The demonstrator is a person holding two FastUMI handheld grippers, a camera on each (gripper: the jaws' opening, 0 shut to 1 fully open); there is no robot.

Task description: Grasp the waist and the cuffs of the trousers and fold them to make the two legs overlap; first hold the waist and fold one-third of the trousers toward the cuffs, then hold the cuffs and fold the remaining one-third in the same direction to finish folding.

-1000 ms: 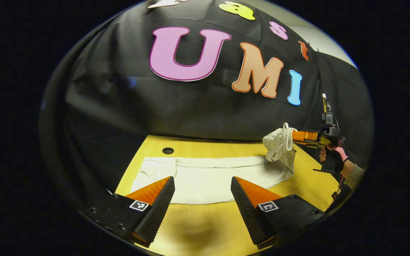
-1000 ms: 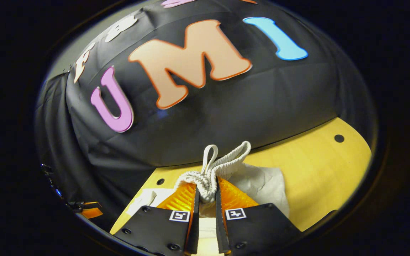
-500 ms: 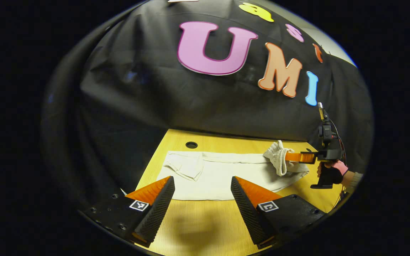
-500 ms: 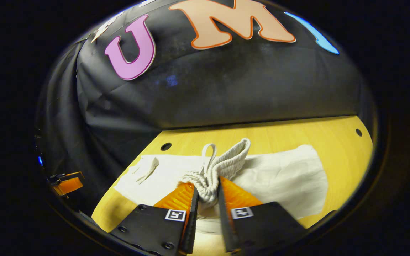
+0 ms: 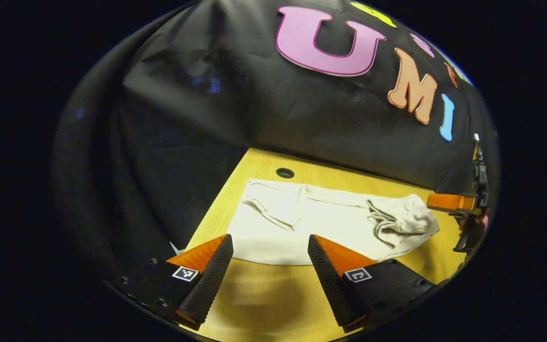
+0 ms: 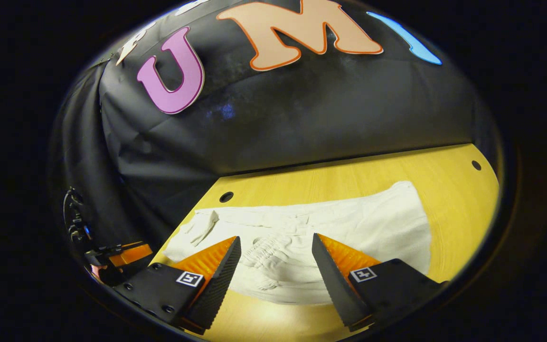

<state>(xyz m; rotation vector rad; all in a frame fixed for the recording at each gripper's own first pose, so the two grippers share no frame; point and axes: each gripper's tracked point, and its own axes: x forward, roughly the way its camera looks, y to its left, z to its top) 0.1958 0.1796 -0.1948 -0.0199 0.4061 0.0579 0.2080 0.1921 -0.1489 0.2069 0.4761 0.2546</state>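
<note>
In the right gripper view, the right gripper [image 6: 276, 270] has its fingers spread wide and released, low in the frame, over the bunched waist [image 6: 268, 251] of the white trousers [image 6: 373, 228]. The trousers lie flat across the yellow desk [image 6: 449, 180]. In the left gripper view, the left gripper [image 5: 269, 268] is likewise released, holding nothing, near the trousers' front edge; the cuffs [image 5: 273, 202] lie centre-frame, the folded waist to the right.

A yellow wooden table [image 5: 264, 304] with round holes [image 5: 285, 173] stands against a creased black cloth wall [image 6: 302, 118].
</note>
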